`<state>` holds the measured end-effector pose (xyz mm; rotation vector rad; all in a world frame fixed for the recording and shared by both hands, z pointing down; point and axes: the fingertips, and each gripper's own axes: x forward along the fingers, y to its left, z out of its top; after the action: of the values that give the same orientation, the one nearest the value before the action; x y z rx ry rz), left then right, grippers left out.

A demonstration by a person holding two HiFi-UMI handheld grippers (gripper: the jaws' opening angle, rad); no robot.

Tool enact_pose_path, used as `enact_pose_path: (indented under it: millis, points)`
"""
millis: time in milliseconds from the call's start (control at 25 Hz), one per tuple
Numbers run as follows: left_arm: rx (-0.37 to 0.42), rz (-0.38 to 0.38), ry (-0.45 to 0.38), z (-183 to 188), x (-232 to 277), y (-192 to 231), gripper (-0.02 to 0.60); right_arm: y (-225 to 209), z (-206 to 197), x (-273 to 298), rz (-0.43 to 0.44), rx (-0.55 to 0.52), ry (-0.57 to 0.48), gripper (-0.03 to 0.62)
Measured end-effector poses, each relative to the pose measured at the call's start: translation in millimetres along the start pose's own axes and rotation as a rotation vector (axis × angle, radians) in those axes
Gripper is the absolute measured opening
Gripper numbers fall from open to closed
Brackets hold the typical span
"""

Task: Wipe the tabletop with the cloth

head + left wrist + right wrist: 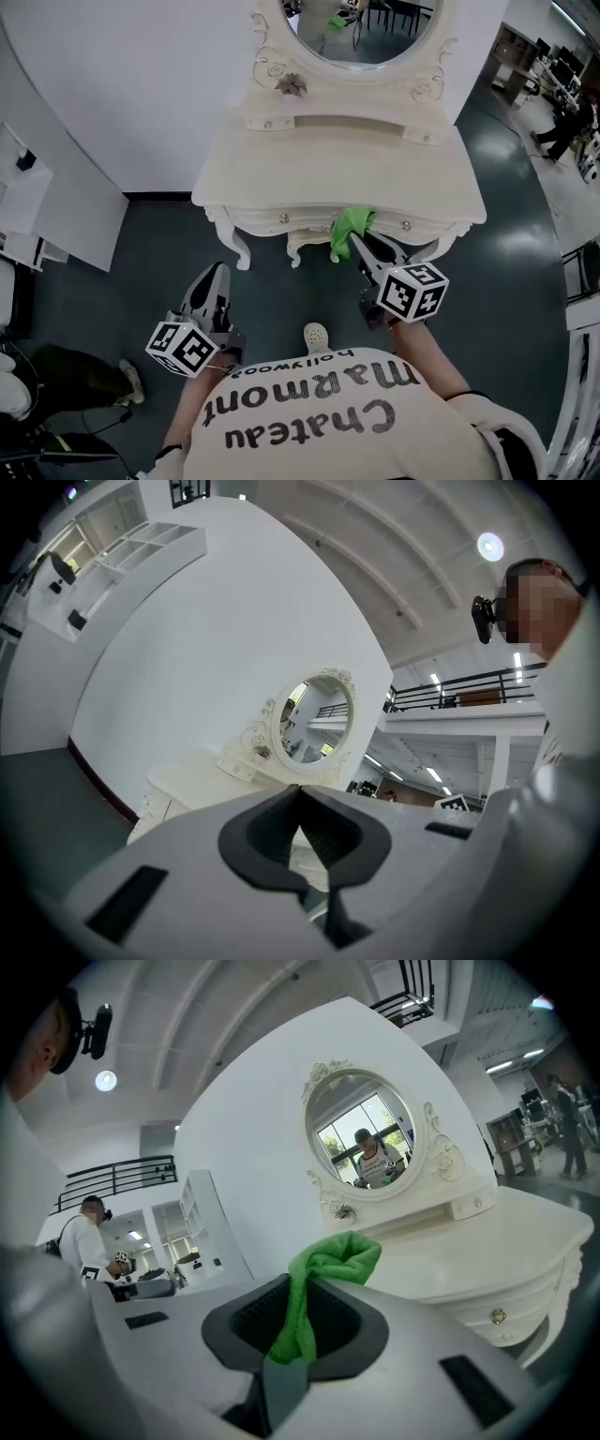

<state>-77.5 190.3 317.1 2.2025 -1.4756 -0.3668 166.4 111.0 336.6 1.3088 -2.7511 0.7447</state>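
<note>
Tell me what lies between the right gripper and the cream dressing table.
The crumpled green cloth, on which the right gripper is shut; the head view shows it.

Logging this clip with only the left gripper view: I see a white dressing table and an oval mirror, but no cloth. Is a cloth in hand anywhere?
Observer: Yes. The right claw is shut on a green cloth, which bunches up above its jaws.
Operator: Is it on the tabletop?
Observer: In the head view it sits at the front edge of the dressing table, near the drawer front. I cannot tell whether it touches the top.
Operator: How is my left claw placed relative to the table?
Observer: The left claw is short of the table, over the dark floor, to the left of the right one.
</note>
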Motion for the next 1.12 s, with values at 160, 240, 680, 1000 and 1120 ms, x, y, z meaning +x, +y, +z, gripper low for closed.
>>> enact_pose_path:
  millis: [160,240,680,1000,1120]
  points:
    - [0.006,0.014,-0.015,9.0,42.2,9.8,0.009,-27.3,23.4,26.2,0.006,-0.026,0.009,0.067]
    - [-0.012,0.018,-0.019,11.0,61.8,14.0,0.008,-40.9,31.3,38.3,0.004,-0.041,0.021,0.067]
    - [-0.011,0.057,0.001,5.2,120.3,31.0,0.009,-89.2,37.4,90.7,0.033,-0.010,0.061,0.067]
    - [-0.026,0.011,0.020,14.9,171.4,52.6,0.009,-114.9,40.6,128.7,-0.009,0.043,0.064,0.067]
    - [-0.007,-0.006,0.068,13.9,196.9,65.2,0.009,-128.2,44.0,144.3,-0.049,0.054,0.087,0.067]
